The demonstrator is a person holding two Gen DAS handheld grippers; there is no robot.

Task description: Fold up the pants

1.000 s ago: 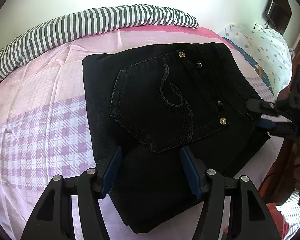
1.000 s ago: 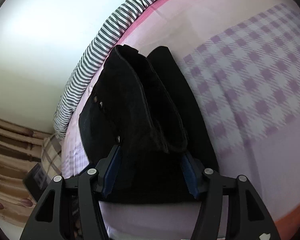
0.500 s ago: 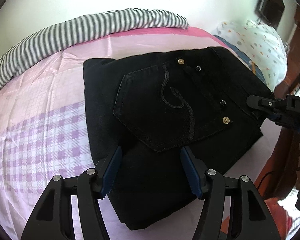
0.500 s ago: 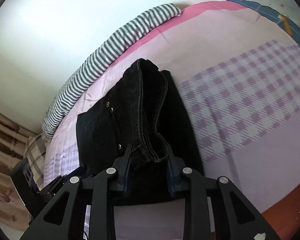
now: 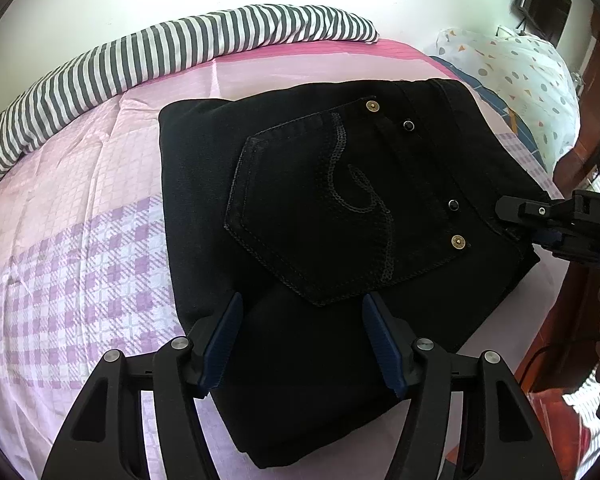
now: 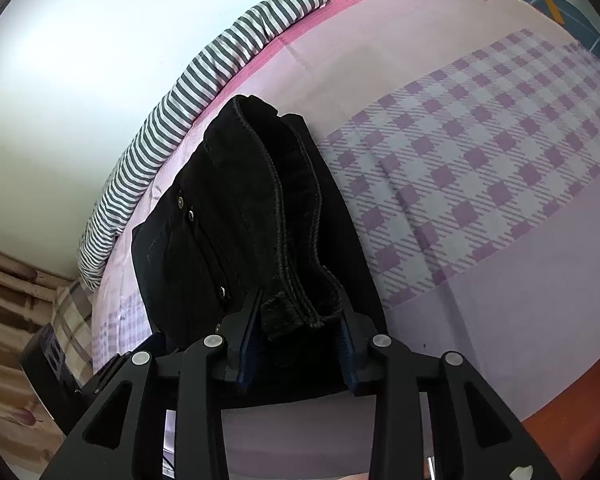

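Folded black pants (image 5: 332,216) lay pocket-up on a bed (image 5: 80,248) covered in a pink and purple checked sheet. The right gripper (image 6: 298,338) pinched the waistband edge, while the left gripper (image 5: 302,344) hovered spread wide above the fold, beside a striped blanket (image 5: 172,52).

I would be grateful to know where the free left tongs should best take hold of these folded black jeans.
Probably the near folded edge of the black jeans, approached low from the near side. The left tongs hang open right above it, its stacked layers form a thick, grippable rim, and the right tongs already pinch the waistband end.
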